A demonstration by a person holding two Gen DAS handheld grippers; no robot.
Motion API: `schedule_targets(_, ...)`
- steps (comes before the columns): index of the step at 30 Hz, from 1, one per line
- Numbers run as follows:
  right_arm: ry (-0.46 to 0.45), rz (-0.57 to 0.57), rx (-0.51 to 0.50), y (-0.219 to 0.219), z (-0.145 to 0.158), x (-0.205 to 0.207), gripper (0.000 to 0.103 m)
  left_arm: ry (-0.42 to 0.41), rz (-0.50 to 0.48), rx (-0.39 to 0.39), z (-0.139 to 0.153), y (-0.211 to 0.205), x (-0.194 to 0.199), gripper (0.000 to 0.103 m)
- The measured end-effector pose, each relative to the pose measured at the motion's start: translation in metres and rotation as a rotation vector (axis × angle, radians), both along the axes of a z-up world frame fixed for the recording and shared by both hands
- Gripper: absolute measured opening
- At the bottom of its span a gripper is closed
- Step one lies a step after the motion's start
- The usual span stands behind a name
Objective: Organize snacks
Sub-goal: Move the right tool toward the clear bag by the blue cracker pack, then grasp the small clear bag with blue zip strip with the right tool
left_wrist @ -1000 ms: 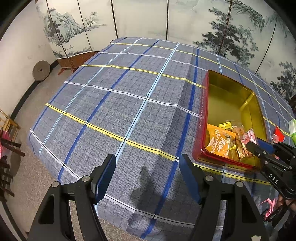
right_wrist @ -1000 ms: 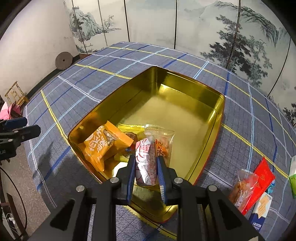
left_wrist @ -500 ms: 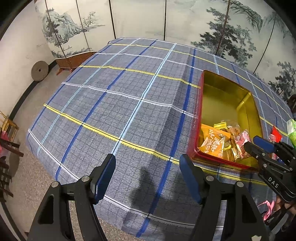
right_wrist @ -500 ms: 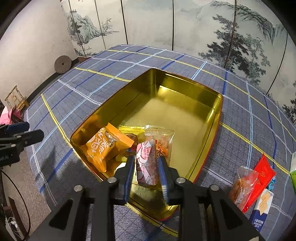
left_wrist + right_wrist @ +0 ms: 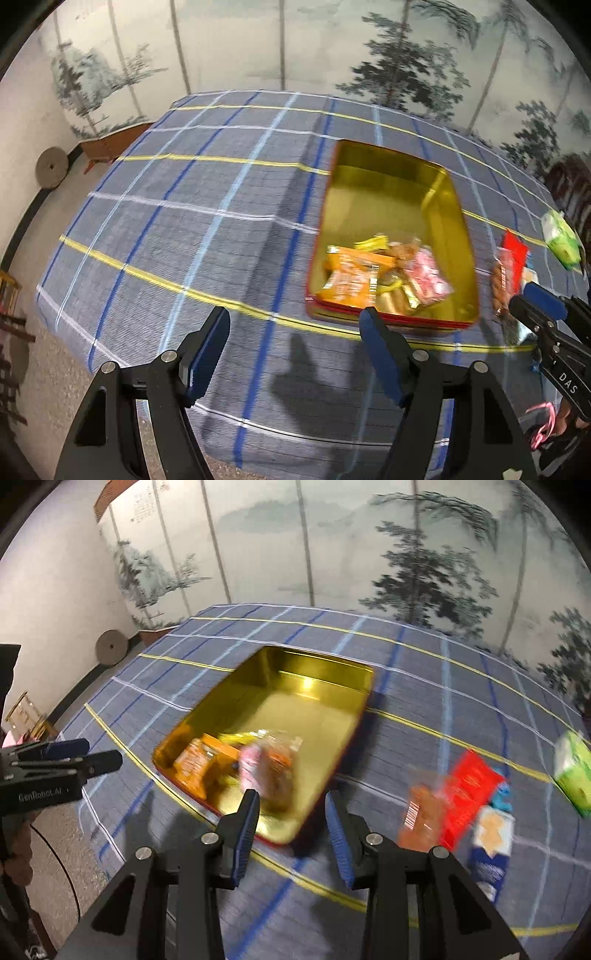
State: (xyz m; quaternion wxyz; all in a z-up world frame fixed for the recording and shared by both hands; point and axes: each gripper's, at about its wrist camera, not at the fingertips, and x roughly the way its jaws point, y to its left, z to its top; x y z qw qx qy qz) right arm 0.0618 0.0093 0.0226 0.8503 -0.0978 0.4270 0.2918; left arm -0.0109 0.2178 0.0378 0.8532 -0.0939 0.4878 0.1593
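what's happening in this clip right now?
A person with two handheld grippers is packing snacks into a gold tin. The right gripper has just been opening; its jaws are empty, with the pink packet lying in the tin. The left gripper is open and empty. A red packet and green packet wait on the plaid cloth.

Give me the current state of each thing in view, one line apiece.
Tin: open, no lid, partly filled.
Pink pack: released, lying in tin.
Orange pack: in tin.
Red pack: on cloth, outside tin.
Green pack: on cloth, outside tin.
Right gripper: jaws just opened, empty.
Left gripper: open, empty.
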Motion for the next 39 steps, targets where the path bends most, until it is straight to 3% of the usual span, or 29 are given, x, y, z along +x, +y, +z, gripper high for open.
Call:
schedule_targets(5, 0.033, -0.108, -0.064, -0.059, -0.012, 0.003, 0.038, -0.007, -0.073, -0.044, 0.003, -0.024, 0.009, 0.07)
schedule_targets(13, 0.128, -0.273, -0.124, -0.139, -0.046, 0.008, 0.038, -0.018, -0.231, -0.025, 0.003, -0.075, 0.027, 0.072)
schedule_targets(25, 0.186, -0.334, -0.118, -0.162, -0.073, 0.004, 0.038, 0.006, -0.445, -0.002, -0.015, -0.148, 0.051, 0.072)
schedule_targets(29, 0.193, -0.339, -0.107, -0.165, -0.078, 0.005, 0.037, 0.023, -0.52, -0.036, -0.025, -0.165, 0.055, 0.072)
schedule_targets(31, 0.19, -0.339, -0.101, -0.165, -0.078, 0.005, 0.03, 0.027, -0.543, -0.046, -0.028, -0.17, 0.056, 0.072)
schedule_targets(39, 0.179, -0.32, -0.112, -0.174, -0.078, 0.003, 0.027, 0.063, -0.605, -0.059, -0.04, -0.19, 0.062, 0.072)
